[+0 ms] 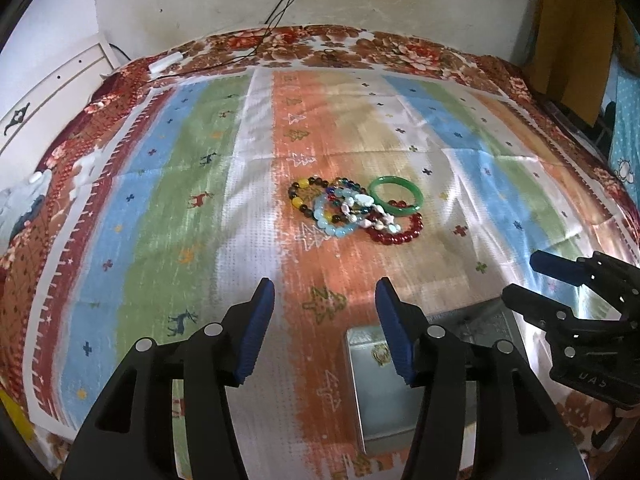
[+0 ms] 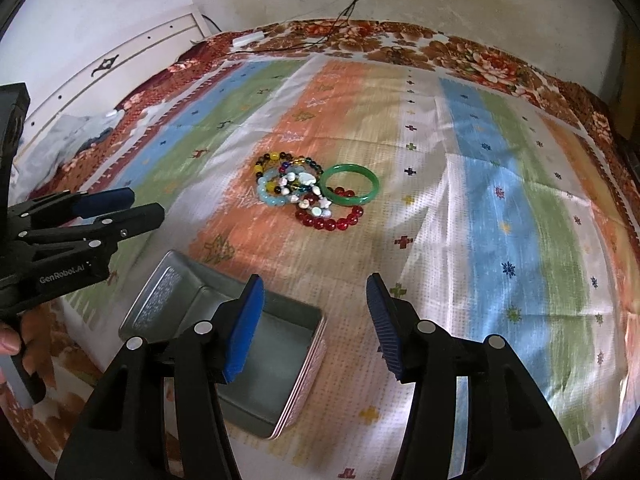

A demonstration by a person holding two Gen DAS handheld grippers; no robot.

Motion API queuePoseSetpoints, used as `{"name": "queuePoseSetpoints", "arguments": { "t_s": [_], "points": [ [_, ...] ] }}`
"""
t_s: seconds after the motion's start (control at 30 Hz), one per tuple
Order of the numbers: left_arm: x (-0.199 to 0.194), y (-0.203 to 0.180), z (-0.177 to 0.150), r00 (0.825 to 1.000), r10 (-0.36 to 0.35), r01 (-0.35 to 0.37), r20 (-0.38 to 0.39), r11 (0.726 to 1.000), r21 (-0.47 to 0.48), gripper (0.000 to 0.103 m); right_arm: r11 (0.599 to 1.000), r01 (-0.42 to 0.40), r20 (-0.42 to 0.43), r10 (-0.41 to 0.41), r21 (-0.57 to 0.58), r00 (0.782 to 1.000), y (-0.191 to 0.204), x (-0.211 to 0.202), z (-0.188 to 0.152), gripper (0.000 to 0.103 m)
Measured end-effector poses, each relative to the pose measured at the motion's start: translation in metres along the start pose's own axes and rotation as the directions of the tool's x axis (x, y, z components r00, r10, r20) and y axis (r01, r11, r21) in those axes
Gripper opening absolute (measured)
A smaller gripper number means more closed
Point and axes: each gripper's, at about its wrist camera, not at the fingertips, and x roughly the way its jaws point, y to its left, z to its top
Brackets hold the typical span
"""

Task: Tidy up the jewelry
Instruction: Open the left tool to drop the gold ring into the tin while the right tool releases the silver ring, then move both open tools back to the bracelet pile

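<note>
Showing both grippers above a striped cloth (image 1: 200,184), each with its blue pads spread apart and nothing between them: the left gripper (image 1: 326,330) and the right gripper (image 2: 316,326) point down toward the work. The bracelet pile (image 2: 306,194) lies mid-cloth, well apart from either tool; an open metal tin (image 2: 276,354), apparently empty, stands just below the right gripper. Likely hazard: the bracelets overlap, a green bangle (image 2: 350,185) resting on the red bead bracelet (image 2: 330,220) and the pearl strand (image 2: 308,196) crossing several, so a pinch on one may drag its neighbours or scatter them. The soft cloth may bunch under the pads. Black cables (image 1: 280,12) and a white drawer unit (image 1: 48,92) lie at the far edge, clear of the route.
</note>
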Motion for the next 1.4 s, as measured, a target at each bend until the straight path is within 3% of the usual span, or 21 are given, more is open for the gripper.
{"name": "queuePoseSetpoints", "arguments": {
  "t_s": [0.47, 1.17, 1.4],
  "points": [
    [0.019, -0.005, 0.024, 0.998, 0.064, -0.065, 0.019, 0.995, 0.069, 0.054, 0.999, 0.038, -0.005, -0.038, -0.021, 0.999, -0.007, 0.02, 0.02, 0.053],
    [0.036, -0.008, 0.043, 0.998, 0.062, -0.064, 0.025, 0.993, 0.094, 0.057, 0.998, 0.044, 0.01, -0.044, 0.047, 0.999, -0.035, 0.041, 0.05, 0.053],
    [0.058, 0.002, 0.055, 0.997, 0.073, -0.071, -0.016, 0.994, 0.08, 0.057, 0.995, 0.038, -0.021, -0.036, 0.091, 0.999, -0.048, 0.056, 0.057, 0.053]
  ]
}}
